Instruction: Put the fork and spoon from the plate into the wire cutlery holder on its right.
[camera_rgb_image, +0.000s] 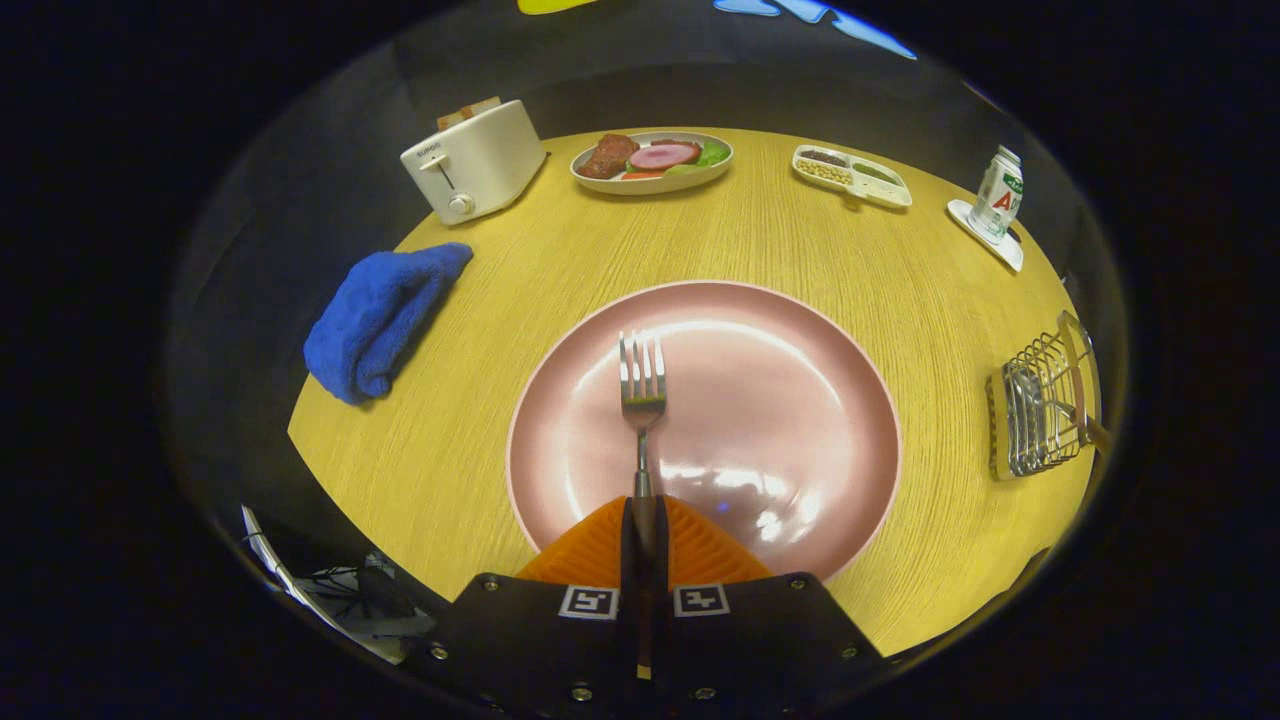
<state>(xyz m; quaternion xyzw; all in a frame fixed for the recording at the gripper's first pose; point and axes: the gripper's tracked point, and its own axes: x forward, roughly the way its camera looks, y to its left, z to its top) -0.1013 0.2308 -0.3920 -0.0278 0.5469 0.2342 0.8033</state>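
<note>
Nearest, at the bottom centre, my gripper (645, 545) has its fingers closed on the handle of the fork (642, 392); the pads press it from both sides, and the tines reach forward over the middle of the pink plate (560, 400). I judge the fork stiff, light and smooth, so it may slip or swing; a hold low on the handle, as now, suits dropping it handle-first or tines-first into a slot. No spoon lies on the plate. At mid right, the wire cutlery holder (1040, 418) stands on the yellow table (470, 300), well apart from the plate, with what may be a handle already poking out of it; I cannot tell which utensil. At mid left lies a blue cloth (380, 315). Farther, upper left, a white toaster (475, 160) bears small lettering too fine to read. Upper centre sits a dish of food (652, 162), then a divided tray (852, 176). Upper right, a can (998, 195) shows a red letter A.
</note>
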